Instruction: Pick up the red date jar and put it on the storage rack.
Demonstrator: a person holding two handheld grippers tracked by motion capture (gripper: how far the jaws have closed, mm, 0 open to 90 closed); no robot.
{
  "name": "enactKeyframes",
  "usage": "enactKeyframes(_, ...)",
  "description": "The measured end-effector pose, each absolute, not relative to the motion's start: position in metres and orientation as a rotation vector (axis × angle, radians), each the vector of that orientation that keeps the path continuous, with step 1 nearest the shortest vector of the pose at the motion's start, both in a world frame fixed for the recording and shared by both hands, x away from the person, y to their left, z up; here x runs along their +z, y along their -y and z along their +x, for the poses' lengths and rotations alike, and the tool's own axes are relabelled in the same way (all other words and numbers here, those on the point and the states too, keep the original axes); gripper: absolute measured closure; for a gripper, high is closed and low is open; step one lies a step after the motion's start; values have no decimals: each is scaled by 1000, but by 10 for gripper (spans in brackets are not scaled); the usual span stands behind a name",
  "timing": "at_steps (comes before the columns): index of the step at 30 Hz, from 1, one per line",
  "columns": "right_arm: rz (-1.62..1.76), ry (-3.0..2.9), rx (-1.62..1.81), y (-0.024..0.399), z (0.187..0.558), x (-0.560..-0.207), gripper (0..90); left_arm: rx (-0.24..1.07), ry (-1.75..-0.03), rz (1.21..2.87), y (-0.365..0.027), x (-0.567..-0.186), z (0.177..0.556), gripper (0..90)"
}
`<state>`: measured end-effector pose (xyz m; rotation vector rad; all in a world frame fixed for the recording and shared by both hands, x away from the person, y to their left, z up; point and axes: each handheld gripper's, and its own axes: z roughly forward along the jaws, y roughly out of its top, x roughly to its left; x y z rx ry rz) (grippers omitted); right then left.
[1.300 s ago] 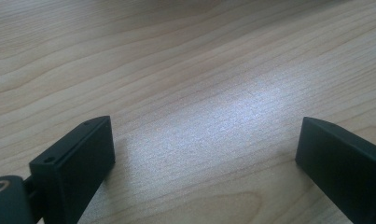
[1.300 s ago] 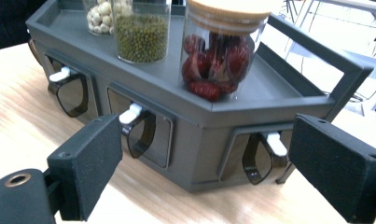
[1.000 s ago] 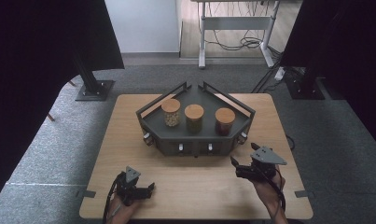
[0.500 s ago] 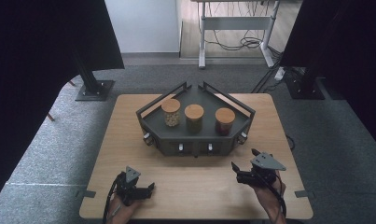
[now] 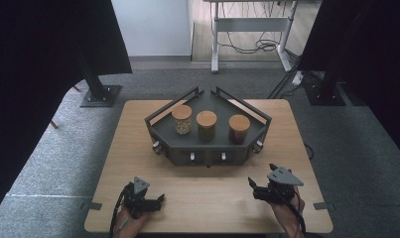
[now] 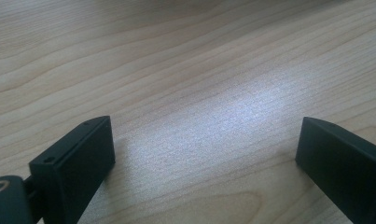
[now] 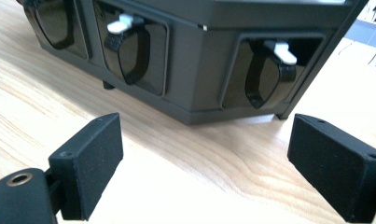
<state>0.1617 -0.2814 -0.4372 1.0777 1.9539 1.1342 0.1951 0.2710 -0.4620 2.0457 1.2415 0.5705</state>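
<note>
Resting near the table's [image 5: 138, 144] front-left corner, the left gripper [image 5: 159, 199] has its jaws apart over bare wood. Mid-table stands the dark rack [image 5: 207, 148] bearing three jars. Near the front-right corner, the right gripper [image 5: 250, 184] faces the rack, jaws apart, empty.

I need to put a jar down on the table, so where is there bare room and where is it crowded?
Bare wood lies on the table left of the dark rack, right of it, and along the near strip between the left gripper and right gripper. The rack's tray, holding three jars, is crowded.
</note>
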Motion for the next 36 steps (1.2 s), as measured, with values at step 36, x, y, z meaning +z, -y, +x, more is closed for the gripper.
enactKeyframes(36,1161,-2018,1002,280,163,-470,96,580,-1266,2042,-268,-461,195,22)
